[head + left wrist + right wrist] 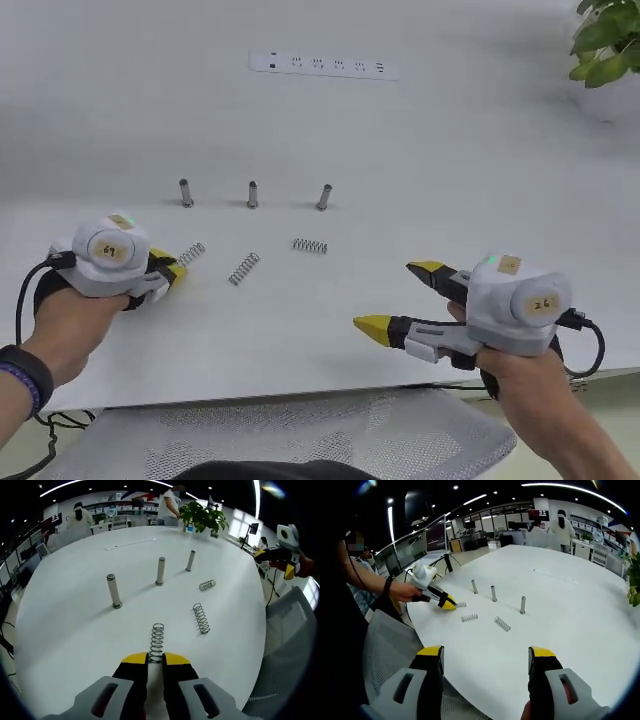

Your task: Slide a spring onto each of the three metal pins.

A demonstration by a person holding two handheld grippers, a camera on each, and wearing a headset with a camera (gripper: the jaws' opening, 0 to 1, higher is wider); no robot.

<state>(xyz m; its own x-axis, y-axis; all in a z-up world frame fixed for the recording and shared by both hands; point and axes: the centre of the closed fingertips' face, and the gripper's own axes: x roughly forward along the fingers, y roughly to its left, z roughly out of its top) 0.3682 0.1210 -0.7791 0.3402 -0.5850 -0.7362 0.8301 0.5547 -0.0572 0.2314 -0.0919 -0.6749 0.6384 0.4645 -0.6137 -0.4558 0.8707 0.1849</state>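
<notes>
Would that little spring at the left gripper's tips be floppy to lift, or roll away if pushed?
Probably light and bendy: the spring is a thin open wire coil, so it may squash or droop if the left gripper holds one end. Lying on its side on the smooth table, it could roll when nudged sideways.

The left gripper (156,659) sits low over the white table (55,630), jaws nearly together, pinching the near end of one spring (157,639). A second spring (201,618) lies to its right and a third spring (207,585) farther off. Beyond them the left pin (114,591), middle pin (160,571) and right pin (190,560) stand upright in a row. The right gripper (274,563) hangs past the table's right edge, jaws apart.
</notes>
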